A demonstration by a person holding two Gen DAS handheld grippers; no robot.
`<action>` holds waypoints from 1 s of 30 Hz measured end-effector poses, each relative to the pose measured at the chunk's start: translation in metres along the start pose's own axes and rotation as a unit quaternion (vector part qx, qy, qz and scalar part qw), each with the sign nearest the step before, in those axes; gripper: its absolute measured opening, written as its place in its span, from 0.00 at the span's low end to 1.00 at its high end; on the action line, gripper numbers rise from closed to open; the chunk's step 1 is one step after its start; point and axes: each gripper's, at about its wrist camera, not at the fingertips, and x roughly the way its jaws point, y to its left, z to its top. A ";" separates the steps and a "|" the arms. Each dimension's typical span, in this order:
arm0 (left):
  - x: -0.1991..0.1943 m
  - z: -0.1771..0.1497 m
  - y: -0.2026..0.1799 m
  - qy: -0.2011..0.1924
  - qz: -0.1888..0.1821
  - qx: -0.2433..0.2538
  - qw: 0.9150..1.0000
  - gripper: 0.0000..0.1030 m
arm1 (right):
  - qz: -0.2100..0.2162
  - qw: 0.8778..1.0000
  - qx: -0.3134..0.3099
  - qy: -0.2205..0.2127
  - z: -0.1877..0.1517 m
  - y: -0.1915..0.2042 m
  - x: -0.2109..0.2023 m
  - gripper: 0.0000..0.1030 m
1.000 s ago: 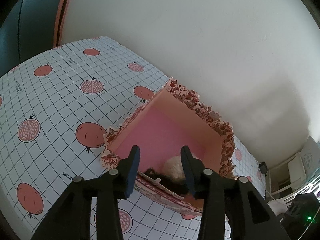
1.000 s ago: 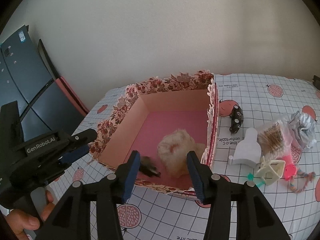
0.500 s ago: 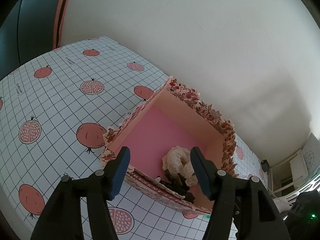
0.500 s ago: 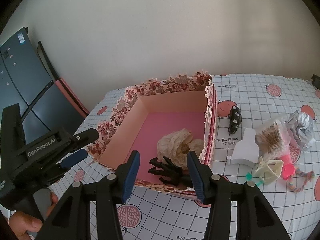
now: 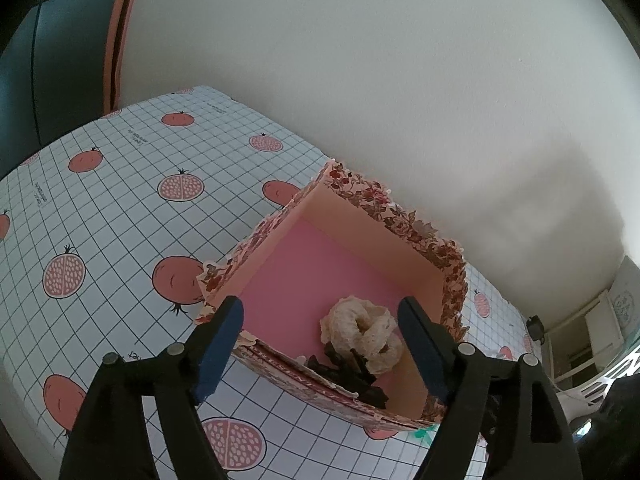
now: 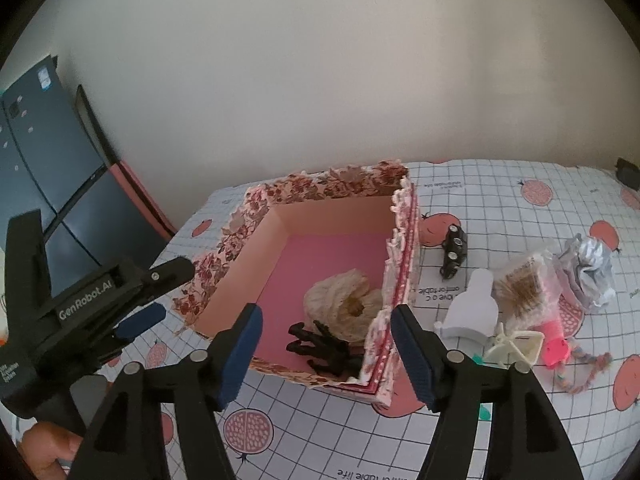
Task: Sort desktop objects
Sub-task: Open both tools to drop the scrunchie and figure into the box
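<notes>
Both grippers hang over the near side of the floral box (image 6: 320, 184), which stands toward the back edge of the table (image 6: 500, 200), close to the wall. The left gripper (image 5: 320, 340) has just been opening its jaws; they stand wide apart with nothing between the pads, and below and beyond them, on the pink floor of the box, lie a cream scrunchie (image 5: 360, 328) and a black hair claw (image 5: 348, 372). The claw rests against the near wall of the box, touching the scrunchie. The right gripper (image 6: 326, 346) has likewise just been spreading its jaws and holds nothing; in its view the hair claw (image 6: 324, 348) lies between the two fingers but lower, in the near right corner of the box, with the scrunchie (image 6: 344, 308) just behind it. On the table to the right of the box, well apart from either gripper, lie a small black toy car (image 6: 454, 250), a white bottle-shaped piece (image 6: 474, 308), a clear packet (image 6: 524, 288) and crumpled foil (image 6: 592, 268).
</notes>
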 end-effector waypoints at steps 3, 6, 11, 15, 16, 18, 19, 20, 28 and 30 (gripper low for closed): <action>0.001 -0.001 -0.004 0.001 0.004 0.004 1.000 0.82 | -0.006 1.000 0.005 -0.002 0.003 -0.007 -0.004 0.73; 0.002 -0.002 -0.008 0.004 0.010 0.008 1.000 0.84 | -0.009 1.000 0.005 0.000 0.005 -0.013 -0.008 0.78; 0.002 -0.004 -0.016 0.002 0.017 0.011 1.000 0.88 | -0.019 1.000 -0.002 -0.002 0.008 -0.021 -0.015 0.90; 0.001 -0.006 -0.023 0.000 0.019 0.011 1.000 0.88 | -0.030 1.000 0.000 -0.006 0.010 -0.033 -0.023 0.97; 0.001 -0.006 -0.024 -0.001 0.019 0.011 1.000 0.88 | -0.032 0.999 0.000 -0.007 0.010 -0.035 -0.025 1.00; 0.001 -0.008 -0.030 -0.004 0.018 0.017 1.000 0.88 | -0.040 0.999 -0.001 -0.009 0.011 -0.041 -0.029 1.00; 0.000 -0.008 -0.034 -0.006 0.018 0.022 1.000 0.88 | -0.043 0.999 -0.001 -0.010 0.012 -0.044 -0.030 1.00; -0.001 -0.010 -0.038 -0.010 0.018 0.028 0.999 0.88 | -0.046 0.999 -0.002 -0.011 0.013 -0.047 -0.033 1.00; -0.007 -0.017 -0.064 -0.035 0.023 0.062 0.997 0.88 | -0.070 0.997 0.006 -0.032 0.019 -0.079 -0.058 1.00; -0.009 -0.019 -0.073 -0.041 0.029 0.073 0.996 0.88 | -0.074 0.996 0.009 -0.038 0.021 -0.086 -0.065 1.00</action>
